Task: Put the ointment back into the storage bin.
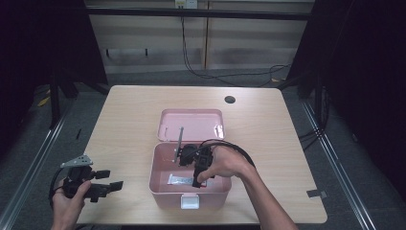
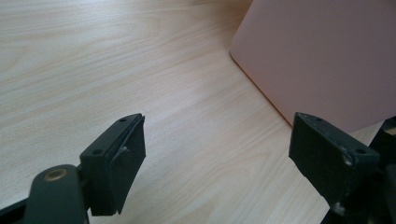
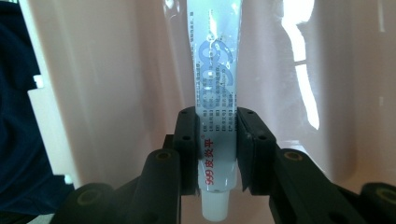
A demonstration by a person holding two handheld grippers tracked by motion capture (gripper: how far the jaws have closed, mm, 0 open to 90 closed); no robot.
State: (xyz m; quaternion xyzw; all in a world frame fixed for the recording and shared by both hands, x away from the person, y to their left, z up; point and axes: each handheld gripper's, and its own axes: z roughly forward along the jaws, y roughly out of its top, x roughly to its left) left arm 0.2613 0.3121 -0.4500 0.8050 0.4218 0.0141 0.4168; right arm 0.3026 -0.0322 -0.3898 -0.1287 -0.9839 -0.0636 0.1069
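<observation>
Between the two black jaws of our right gripper (image 3: pixel 218 149) sits a white ointment tube (image 3: pixel 215 107), pinched near its cap end, the cap pointing back toward us and the printed body running away against the pale pink inner wall. From above, we see that gripper (image 1: pixel 187 158) reaching down into the open pink box (image 1: pixel 160 184), whose lid (image 1: pixel 191 123) lies back flat on the table (image 1: pixel 124 120). A small printed packet (image 1: pixel 181 180) lies on the box floor, near the front wall.

Our left gripper (image 2: pixel 217 158) hangs idle with its jaws spread wide over bare wood, just beside the box's outer corner (image 2: pixel 327 60); the high view puts it (image 1: pixel 106 184) at the table's near left edge.

We judge the hold the weak point: a glossy, soft tube clamped so close to its end could pivot or slide out, and a harder squeeze might buckle it or force ointment toward the cap.
</observation>
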